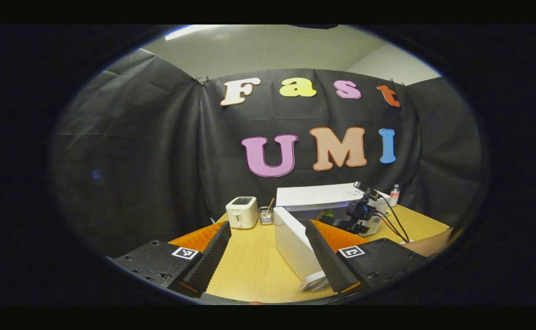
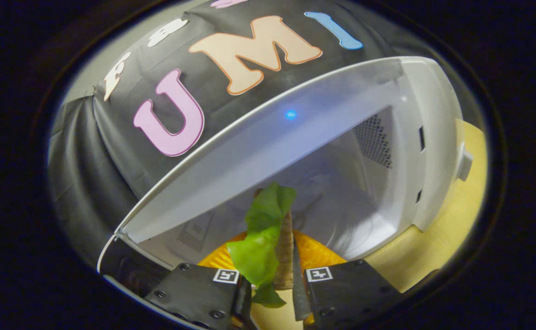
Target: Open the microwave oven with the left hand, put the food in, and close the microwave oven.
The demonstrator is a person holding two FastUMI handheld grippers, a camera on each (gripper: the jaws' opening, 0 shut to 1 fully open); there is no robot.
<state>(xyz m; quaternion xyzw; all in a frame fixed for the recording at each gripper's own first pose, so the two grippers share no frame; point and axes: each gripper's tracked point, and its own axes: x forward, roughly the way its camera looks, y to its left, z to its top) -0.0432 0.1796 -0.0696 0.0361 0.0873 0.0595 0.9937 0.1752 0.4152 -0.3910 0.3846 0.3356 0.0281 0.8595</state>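
Inside the microwave (image 2: 378,183), right tool (image 2: 271,288) clamped on food (image 2: 268,238).

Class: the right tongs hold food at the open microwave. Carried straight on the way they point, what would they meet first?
Probably nothing at once: the right tongs, shut on the food, point into the microwave cavity. First contact would likely be its floor or back wall, though depth is unclear.

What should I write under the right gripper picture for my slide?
Right gripper carries the leafy food into the open microwave.
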